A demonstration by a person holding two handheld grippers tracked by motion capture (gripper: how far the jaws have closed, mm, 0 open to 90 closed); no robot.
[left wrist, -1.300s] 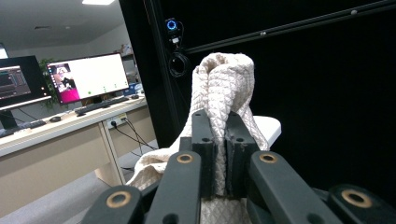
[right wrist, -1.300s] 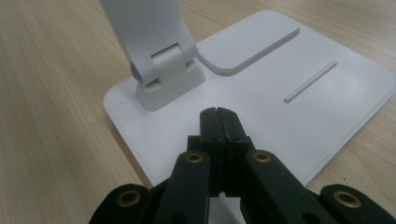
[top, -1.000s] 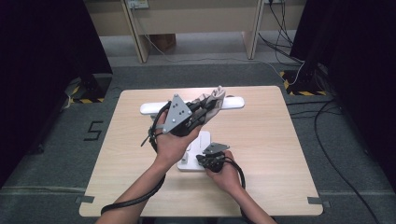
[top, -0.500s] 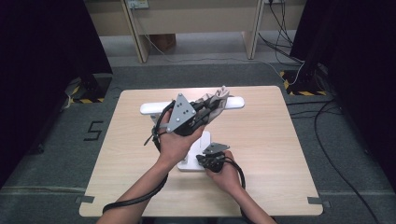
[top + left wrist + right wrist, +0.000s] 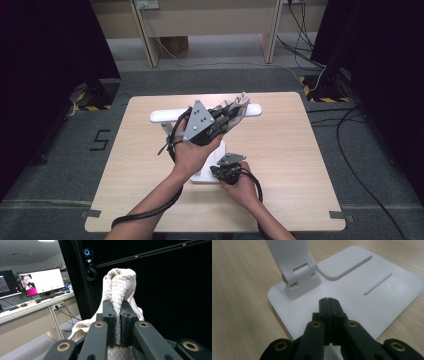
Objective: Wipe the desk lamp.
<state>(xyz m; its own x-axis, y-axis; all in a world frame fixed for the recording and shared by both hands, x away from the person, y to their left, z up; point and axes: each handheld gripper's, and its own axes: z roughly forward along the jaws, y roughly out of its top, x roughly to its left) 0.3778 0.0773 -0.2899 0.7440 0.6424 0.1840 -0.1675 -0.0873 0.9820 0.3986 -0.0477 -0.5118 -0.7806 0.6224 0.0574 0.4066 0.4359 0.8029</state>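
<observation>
A light wooden table (image 5: 280,165) is standing on grey carpet, with dark curtains at both sides, and on it a white desk lamp (image 5: 167,117) is serving as the landmark. Its flat base (image 5: 367,300) is lying near the person's edge of the table and its long head is stretching across the far side.

The left tongs (image 5: 116,315) are raised over the lamp's arm, between base and head, and they are holding a cream cloth (image 5: 121,287). The jaws are pressed almost together on a fold of it. The cloth is bunching up above the jaws and hanging loose behind them, reaching to the lamp's head. It is looking soft, light and limp (the quilted weave should give good friction), so I judge that a pinch on a thick fold, as now, is the safe place; a thin edge could slip out.

The left hand (image 5: 192,150) is lifted, with the forearm coming diagonally toward the lamp's head. The right tongs (image 5: 328,302) are fully closed with nothing between them, the tips resting low over the lamp's base, probably steadying it. The right hand (image 5: 240,182) is sitting low at the near edge of the base.
</observation>
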